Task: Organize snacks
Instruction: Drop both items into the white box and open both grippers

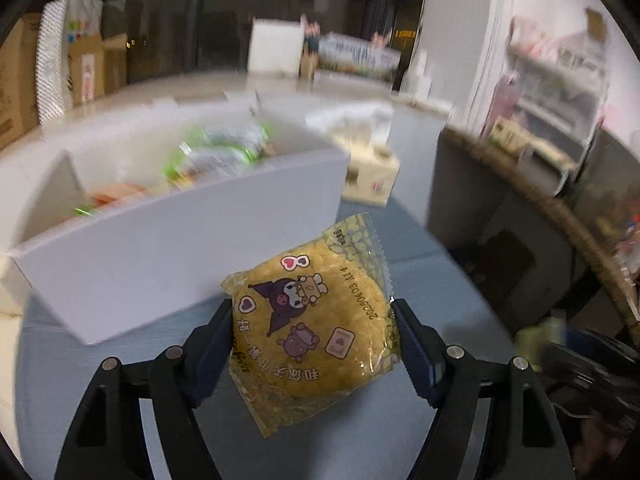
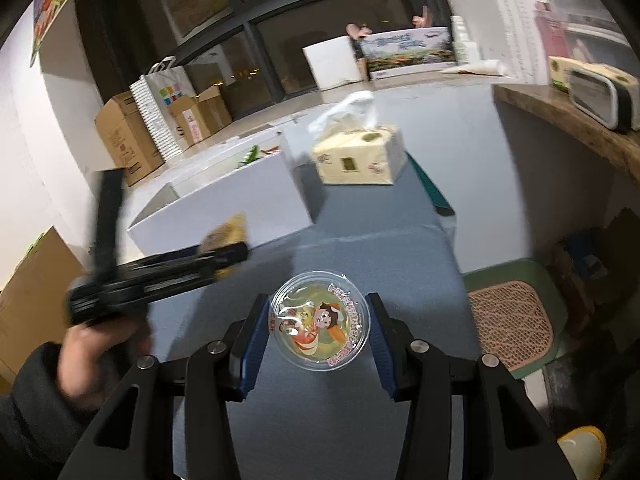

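The left gripper (image 1: 312,340) squeezes a yellow snack bag (image 1: 316,332); a white box (image 1: 180,248) sits ahead. The right gripper (image 2: 318,332) holds a round jelly cup (image 2: 319,326).

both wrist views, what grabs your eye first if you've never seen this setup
The yellow cartoon-printed snack packet, pinched in the left hand-held gripper in front of the white box. Next, the round clear-lidded jelly cup between the right hand-held gripper's blue pads, over the grey-blue tabletop.
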Available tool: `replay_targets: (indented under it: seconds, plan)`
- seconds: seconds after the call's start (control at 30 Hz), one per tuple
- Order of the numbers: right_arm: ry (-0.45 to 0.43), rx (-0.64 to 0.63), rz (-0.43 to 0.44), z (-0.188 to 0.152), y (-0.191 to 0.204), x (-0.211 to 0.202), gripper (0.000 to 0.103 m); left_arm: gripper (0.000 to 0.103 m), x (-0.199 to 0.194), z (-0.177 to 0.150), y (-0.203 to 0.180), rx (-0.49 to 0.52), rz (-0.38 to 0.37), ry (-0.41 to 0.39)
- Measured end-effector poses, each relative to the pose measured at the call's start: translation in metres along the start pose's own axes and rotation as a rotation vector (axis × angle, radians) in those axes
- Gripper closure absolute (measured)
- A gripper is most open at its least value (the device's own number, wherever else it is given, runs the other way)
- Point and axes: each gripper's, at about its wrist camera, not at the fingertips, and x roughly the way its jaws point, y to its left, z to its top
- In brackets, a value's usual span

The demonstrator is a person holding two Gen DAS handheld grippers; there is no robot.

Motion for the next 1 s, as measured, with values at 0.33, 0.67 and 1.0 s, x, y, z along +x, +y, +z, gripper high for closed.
replay_targets:
  seconds: [0.33, 0.67, 1.0]
  plan:
    - [-0.005, -0.063, 0.173, 0.076, 0.069, 0.057, 0.052, 0.023, -0.088, 0.054, 0.08, -0.092, 0.04, -0.188]
    - [-0.021, -0.157, 0.208, 0.168, 0.121, 0.141, 0.052, 0.023, -0.027, 0.116, 0.15, -0.14, 0.102, -0.151]
    - [0.022, -0.108, 0.122, 0.185, 0.11, 0.181, 0.0, 0.0, 0.005, 0.111, 0.166, -0.142, 0.149, -0.024]
